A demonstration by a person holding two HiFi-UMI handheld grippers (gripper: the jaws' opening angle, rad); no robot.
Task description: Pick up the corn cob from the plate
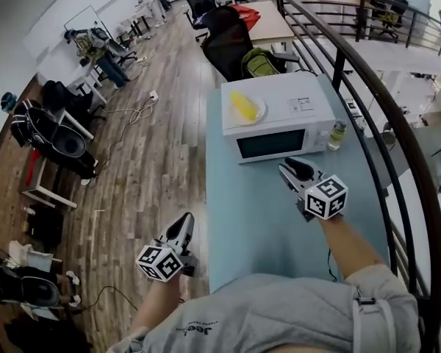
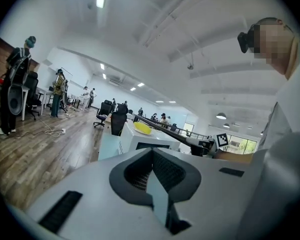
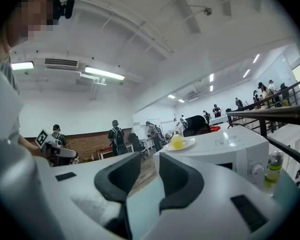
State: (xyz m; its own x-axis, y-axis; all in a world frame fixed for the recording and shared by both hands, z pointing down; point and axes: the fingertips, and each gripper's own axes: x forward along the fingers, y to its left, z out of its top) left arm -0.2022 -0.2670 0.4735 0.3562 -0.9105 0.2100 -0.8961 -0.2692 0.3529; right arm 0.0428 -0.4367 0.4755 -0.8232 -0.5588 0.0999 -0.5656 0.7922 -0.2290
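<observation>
The yellow corn cob (image 1: 242, 107) lies on a white plate (image 1: 262, 109) on top of a white microwave (image 1: 298, 116). It also shows far off in the left gripper view as the cob (image 2: 142, 128), and in the right gripper view as the cob (image 3: 177, 142) on the plate (image 3: 190, 144). My right gripper (image 1: 287, 168) hovers over the table just in front of the microwave door, open and holding nothing (image 3: 150, 165). My left gripper (image 1: 185, 221) hangs off the table's left edge, nearer to me, its jaws together and holding nothing (image 2: 152, 153).
The microwave stands on a pale blue table (image 1: 264, 219). A small bottle (image 1: 337, 134) is at the microwave's right side. A dark curved railing (image 1: 397, 127) runs along the right. Wooden floor with cables, speakers and chairs lies to the left; a backpack (image 1: 261, 63) sits behind the microwave.
</observation>
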